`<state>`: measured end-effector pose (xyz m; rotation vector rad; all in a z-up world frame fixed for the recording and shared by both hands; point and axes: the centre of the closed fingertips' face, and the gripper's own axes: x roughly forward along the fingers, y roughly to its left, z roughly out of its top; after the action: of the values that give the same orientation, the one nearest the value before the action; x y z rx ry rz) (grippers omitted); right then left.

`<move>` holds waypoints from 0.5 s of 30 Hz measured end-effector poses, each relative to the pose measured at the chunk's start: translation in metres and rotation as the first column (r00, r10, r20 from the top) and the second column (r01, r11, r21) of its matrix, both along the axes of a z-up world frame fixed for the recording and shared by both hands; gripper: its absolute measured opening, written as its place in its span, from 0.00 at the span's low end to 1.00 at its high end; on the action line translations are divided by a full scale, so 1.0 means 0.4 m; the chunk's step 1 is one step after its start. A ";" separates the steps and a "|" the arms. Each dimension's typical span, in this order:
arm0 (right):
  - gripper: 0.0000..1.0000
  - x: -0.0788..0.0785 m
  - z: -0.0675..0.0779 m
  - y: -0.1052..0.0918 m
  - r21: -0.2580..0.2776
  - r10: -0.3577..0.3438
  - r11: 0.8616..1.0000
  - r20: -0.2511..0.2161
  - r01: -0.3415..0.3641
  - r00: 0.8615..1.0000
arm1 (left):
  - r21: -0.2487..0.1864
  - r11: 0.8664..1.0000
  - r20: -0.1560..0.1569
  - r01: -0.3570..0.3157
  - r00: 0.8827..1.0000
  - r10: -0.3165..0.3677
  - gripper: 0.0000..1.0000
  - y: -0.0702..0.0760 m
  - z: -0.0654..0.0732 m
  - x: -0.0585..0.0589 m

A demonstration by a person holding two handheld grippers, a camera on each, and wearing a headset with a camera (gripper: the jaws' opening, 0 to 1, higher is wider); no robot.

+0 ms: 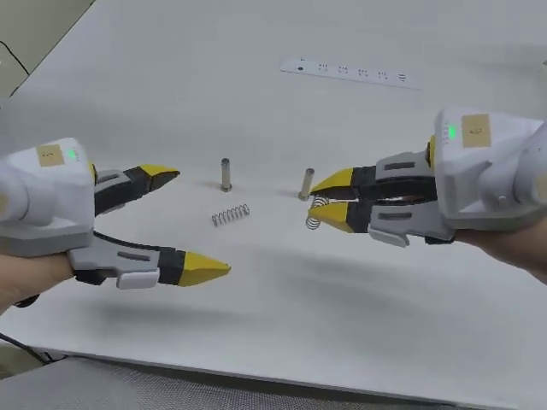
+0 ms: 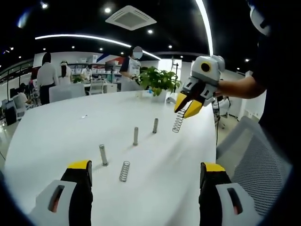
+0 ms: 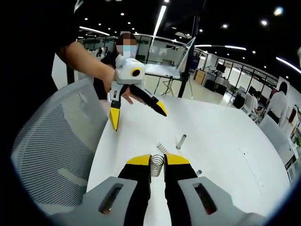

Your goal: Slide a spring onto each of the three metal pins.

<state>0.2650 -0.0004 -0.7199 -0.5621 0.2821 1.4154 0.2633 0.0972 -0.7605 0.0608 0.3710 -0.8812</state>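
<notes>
On the white counter (image 1: 282, 325), left gripper (image 1: 203, 221) hangs spread at 9 o'clock, right gripper (image 1: 313, 205) at 3 o'clock pinches a spring (image 1: 316, 217) beside a metal pin (image 1: 307, 184); held askew, its coil could snag the pin top and flick away.

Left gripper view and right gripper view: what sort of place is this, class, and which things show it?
Probably an open-plan office: a grey mesh office chair beside a large white table, a square white ceiling air vent, and other people in the background.
</notes>
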 end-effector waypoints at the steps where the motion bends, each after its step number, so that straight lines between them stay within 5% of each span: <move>1: 0.07 0.006 -0.001 -0.002 -0.001 -0.007 1.000 0.001 0.007 1.000 | -0.002 1.000 0.000 -0.009 1.000 0.009 0.97 0.004 -0.001 0.001; 15: 0.07 0.099 -0.005 -0.011 -0.012 -0.065 0.998 0.034 0.065 0.997 | -0.017 0.999 0.008 -0.052 0.999 0.052 0.98 0.028 -0.003 0.009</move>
<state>0.3048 -0.0049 -0.7218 -0.5818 0.2805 1.3409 0.2668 0.1083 -0.7616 0.0387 0.3558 -0.8328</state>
